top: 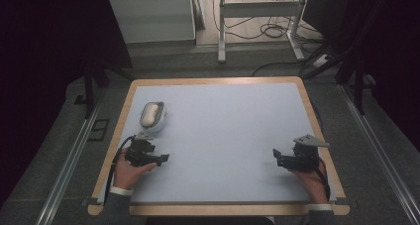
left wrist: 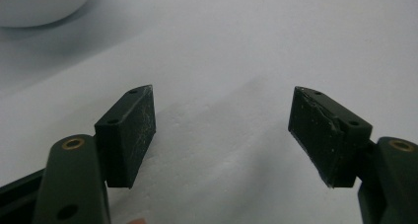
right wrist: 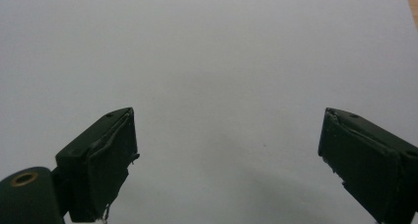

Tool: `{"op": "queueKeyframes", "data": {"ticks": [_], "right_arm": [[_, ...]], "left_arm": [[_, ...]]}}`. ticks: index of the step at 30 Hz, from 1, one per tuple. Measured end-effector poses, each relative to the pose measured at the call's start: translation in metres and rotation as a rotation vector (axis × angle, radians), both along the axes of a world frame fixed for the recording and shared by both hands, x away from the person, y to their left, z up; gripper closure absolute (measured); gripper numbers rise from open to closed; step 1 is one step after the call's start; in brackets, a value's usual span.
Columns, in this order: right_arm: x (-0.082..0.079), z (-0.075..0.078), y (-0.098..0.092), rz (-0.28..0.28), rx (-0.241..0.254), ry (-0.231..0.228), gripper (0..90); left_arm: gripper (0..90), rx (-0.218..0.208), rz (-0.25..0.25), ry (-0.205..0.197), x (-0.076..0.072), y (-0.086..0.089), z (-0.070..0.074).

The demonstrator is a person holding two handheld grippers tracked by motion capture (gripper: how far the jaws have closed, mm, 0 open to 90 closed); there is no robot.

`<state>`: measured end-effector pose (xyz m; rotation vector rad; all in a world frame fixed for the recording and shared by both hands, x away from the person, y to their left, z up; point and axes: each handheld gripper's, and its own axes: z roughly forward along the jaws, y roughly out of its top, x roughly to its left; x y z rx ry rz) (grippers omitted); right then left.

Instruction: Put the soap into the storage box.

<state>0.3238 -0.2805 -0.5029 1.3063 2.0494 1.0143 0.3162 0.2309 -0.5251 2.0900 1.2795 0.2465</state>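
Both tongs, left [top: 157, 159] and right [top: 278, 156], rest released on the pale blue surface [top: 223, 131], probably before reaching the white oval dish [top: 152, 116].

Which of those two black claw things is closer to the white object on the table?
The left gripper: the white object lies just beyond it, while the right gripper sits across the table.

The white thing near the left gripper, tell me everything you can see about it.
The white object is a smooth, rounded oval that looks like glossy plastic, with a paler cream insert or top panel running lengthwise. It lies flat on the table near its left edge, just beyond the left gripper, and nothing touches it. Its curved white edge shows in a corner of the left gripper view. What it is isn't clear.
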Motion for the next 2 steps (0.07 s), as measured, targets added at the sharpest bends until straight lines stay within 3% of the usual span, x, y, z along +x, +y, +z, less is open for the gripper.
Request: {"op": "queueKeyframes", "data": {"ticks": [2], "right_arm": [[-0.0001,0.0001,0.0015,0.003,0.001,-0.001,7.7]], "left_arm": [[26.1,0.002,-0.003,-0.005,-0.0009,0.0009,0.0004]]}}
